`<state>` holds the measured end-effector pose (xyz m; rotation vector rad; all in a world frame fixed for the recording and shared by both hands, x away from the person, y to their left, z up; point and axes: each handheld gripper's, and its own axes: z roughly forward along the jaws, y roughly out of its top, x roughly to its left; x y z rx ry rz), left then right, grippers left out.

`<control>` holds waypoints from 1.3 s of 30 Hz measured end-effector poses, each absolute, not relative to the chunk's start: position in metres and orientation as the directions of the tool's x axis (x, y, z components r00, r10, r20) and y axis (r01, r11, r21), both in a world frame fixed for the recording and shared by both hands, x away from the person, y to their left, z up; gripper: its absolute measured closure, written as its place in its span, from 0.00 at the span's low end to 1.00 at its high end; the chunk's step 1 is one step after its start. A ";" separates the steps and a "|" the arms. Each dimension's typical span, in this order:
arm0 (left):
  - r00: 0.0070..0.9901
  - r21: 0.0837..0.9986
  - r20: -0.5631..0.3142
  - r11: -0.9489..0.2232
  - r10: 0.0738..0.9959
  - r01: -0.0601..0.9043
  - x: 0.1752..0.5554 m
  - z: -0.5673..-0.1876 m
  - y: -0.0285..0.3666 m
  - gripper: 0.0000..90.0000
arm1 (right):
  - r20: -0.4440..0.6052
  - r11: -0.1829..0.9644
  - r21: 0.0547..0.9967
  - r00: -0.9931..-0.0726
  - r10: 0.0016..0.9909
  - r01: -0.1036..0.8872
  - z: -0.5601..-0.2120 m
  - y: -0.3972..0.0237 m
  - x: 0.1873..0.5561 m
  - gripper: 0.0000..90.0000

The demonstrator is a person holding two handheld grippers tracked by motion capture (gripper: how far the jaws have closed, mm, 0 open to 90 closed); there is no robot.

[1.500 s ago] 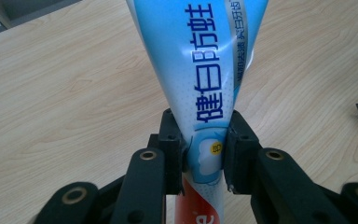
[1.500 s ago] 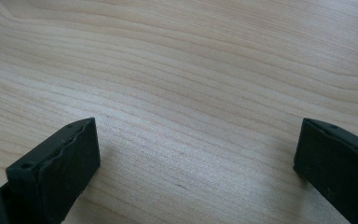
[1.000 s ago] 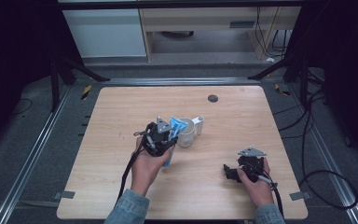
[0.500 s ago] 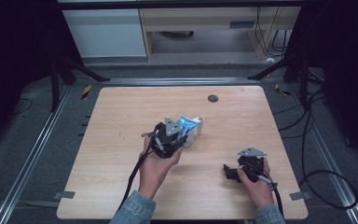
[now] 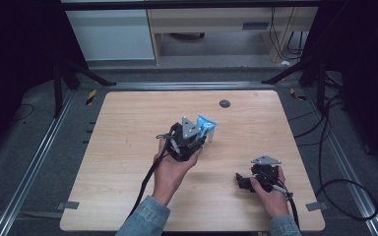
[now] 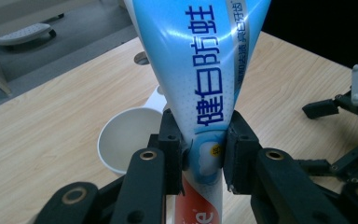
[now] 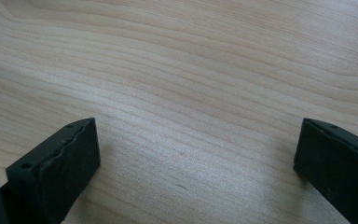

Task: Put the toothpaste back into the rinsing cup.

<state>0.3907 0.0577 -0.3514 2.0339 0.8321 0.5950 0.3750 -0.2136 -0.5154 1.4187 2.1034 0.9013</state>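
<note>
Table [image 5: 128,147]: light wood, rounded corners, dark round plug [image 5: 225,103] at approx 12 o'clock near far edge.

L gripper [image 5: 197,142]: held at table centre, grey plate on top, cable trailing to 7 o'clock. In left gripper view, L gripper [image 6: 204,156] pinched tight on toothpaste tube, jaws pressing both flat sides low on body, just above red band.

R gripper [image 5: 243,181]: parked low at approx 4 o'clock from centre, well apart from L. In right gripper view, jaws spread wide w/ bare wood between, nothing held.

Toothpaste tube [image 6: 205,70]: blue/white w/ printed characters; long axis running straight up away from L jaws, wide crimped end far, narrow end toward palm. In high view, blue end [image 5: 205,121] sticking out at approx 1 o'clock from L hand.

Cup [image 6: 128,137]: white, open mouth up, empty as far as visible; lying at approx 10 o'clock from L jaws, just beside tube, behind and below it. In high view mostly hidden by L gripper.

Key relation, judged: cup mouth left of and below tube; L far nearer than R; tube prob. needs shift toward 10 o'clock, then lowering along own axis into cup.
</note>
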 end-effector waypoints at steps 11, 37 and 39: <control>0.658 0.867 0.111 -0.397 0.745 0.302 0.402 -0.329 0.048 0.80 | -0.003 0.259 0.726 -0.373 0.928 0.637 -0.515 -0.214 0.375 0.00; 0.625 0.897 0.095 -0.339 0.775 0.284 0.421 -0.313 0.051 0.80 | -0.005 0.263 0.726 -0.378 0.926 0.636 -0.515 -0.214 0.375 0.00; 0.621 0.903 0.101 -0.334 0.777 0.271 0.422 -0.311 0.052 0.80 | -0.004 0.263 0.726 -0.378 0.926 0.636 -0.515 -0.214 0.375 0.00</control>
